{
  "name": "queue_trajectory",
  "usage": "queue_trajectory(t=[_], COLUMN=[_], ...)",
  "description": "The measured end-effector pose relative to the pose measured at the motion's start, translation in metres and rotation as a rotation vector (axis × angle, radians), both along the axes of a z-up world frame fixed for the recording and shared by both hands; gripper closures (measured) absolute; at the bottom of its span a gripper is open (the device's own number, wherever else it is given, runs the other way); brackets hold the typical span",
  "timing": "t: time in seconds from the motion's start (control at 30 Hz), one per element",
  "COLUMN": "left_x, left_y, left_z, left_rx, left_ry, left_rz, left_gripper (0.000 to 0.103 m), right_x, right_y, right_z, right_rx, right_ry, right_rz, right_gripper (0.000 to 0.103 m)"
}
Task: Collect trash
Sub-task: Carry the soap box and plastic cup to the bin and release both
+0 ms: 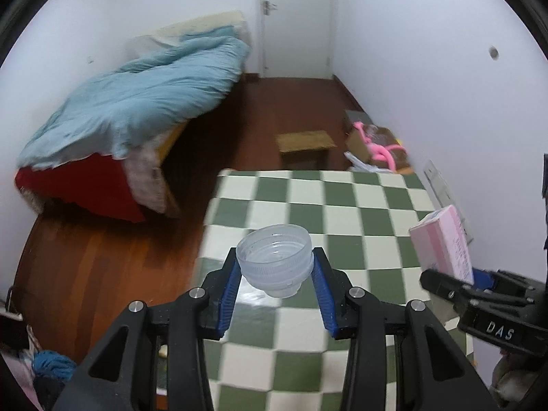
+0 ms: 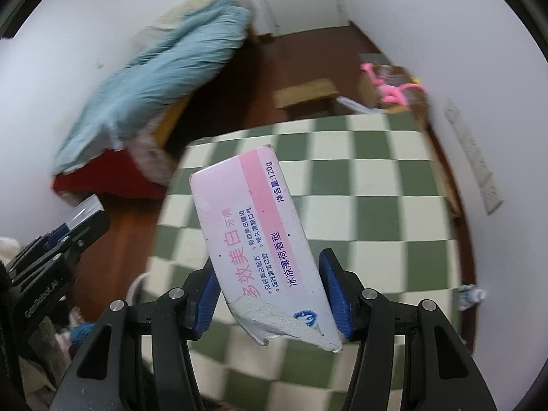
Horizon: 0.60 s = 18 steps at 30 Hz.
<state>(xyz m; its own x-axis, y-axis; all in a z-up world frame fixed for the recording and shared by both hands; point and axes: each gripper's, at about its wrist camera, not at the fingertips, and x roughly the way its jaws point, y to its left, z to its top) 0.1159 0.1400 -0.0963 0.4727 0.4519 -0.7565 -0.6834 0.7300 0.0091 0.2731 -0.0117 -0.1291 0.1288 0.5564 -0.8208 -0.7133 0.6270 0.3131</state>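
Left tool [image 1: 275,275] grips a clear plastic cup [image 1: 275,263]; right tool [image 2: 270,294] grips a torn pink box [image 2: 259,236] above the checkered bench [image 1: 342,205]

There are two grippers [image 1: 275,267], one plastic cup [image 1: 274,260], one pink box [image 2: 260,239], one checkered table [image 1: 342,205], one bed [image 1: 130,102], one door [image 1: 294,17], one small stool [image 1: 304,144] and one crumpled paper [image 2: 472,295].
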Motion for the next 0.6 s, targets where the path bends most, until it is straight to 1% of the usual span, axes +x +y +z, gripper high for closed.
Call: queue_trajectory(t=[0.17, 0.3, 0.4, 0.47, 0.6], left_x=[-0.073, -0.129, -0.166, -0.187, -0.225], left_y=[0.028, 0.055, 0.076, 0.092, 0.125], left_z=[0.010, 0.004, -0.012, -0.029, -0.074], left_rx=[0.018, 0.015, -0.011, -0.045, -0.155], left_ry=[-0.006, 0.008, 0.026, 0.041, 0.059], left_rz=[0.088, 0.174, 0.238, 0.279, 0.337], left_gripper=[0.066, 0.066, 0.066, 0.066, 0.066], right_x=[-0.074, -0.134, -0.176, -0.199, -0.236], right_y=[0.044, 0.089, 0.124, 0.144, 0.188], right_z=[0.011, 0.007, -0.006, -0.018, -0.059], right_rx=[0.047, 0.053, 0.034, 0.014, -0.060], right_ry=[0.046, 0.079, 0.101, 0.110, 0.128], right_rz=[0.110, 0.205, 0.272, 0.303, 0.353], right_gripper=[0.045, 0.045, 0.045, 0.045, 0.045])
